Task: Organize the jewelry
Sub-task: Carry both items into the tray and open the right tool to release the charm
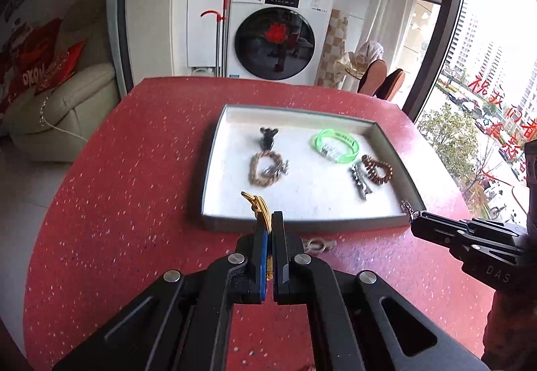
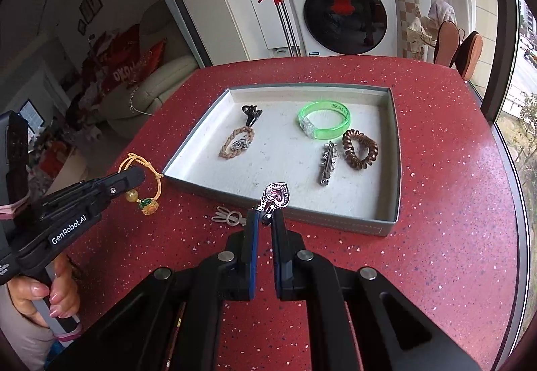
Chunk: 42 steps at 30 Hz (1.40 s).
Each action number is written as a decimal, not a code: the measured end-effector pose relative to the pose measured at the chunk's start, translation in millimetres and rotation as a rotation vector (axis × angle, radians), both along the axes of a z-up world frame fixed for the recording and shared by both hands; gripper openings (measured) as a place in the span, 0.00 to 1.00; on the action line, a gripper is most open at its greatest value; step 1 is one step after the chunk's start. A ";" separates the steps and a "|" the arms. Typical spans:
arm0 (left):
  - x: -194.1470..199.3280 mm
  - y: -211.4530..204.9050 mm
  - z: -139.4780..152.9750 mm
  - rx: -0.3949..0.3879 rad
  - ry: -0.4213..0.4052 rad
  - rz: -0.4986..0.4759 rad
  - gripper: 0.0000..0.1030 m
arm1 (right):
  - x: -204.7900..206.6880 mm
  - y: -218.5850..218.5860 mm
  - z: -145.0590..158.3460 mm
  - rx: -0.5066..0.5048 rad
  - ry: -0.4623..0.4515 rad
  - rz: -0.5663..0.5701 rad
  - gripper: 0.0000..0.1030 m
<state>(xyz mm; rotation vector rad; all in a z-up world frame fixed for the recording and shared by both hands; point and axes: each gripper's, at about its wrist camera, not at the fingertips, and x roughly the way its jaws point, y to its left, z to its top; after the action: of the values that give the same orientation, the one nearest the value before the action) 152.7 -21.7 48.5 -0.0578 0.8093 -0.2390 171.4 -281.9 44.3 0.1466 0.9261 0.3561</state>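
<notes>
- Daylight floods in from the window [image 1: 486, 86] at my three o'clock, blown out white.
- The room at nine o'clock sits dim and murky.
- I see fisheye bending and dark vignetting at every corner.
- Soft glare on the table [image 2: 453, 203]; the centre stays sharp.

left gripper [image 2: 136, 177]: black, white "GenRobot.AI" marking
fingers [image 2: 250, 236]: black, blue pads, silver round screws
right gripper [image 1: 418, 220]: black, "DAS" lettering
</notes>
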 end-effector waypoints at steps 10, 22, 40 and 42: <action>52.7 -29.2 4.9 -0.015 0.011 -0.041 0.19 | 49.1 -1.2 -5.6 0.009 0.028 -0.011 0.08; 96.0 -35.3 -28.3 -0.023 0.104 -0.066 0.19 | 108.0 12.6 -46.6 -0.010 0.117 -0.010 0.08; 109.4 -33.0 -72.3 0.172 0.154 0.008 0.19 | 129.5 22.7 -74.0 -0.077 0.154 -0.006 0.08; 109.6 -36.3 -71.9 0.197 0.148 0.006 0.19 | 130.1 22.3 -73.9 -0.076 0.156 -0.005 0.08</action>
<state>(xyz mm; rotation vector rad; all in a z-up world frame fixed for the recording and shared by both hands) 262.3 -58.0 -23.4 0.1085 0.9767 -0.1499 301.5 -259.6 -29.6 0.1080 1.0916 0.3079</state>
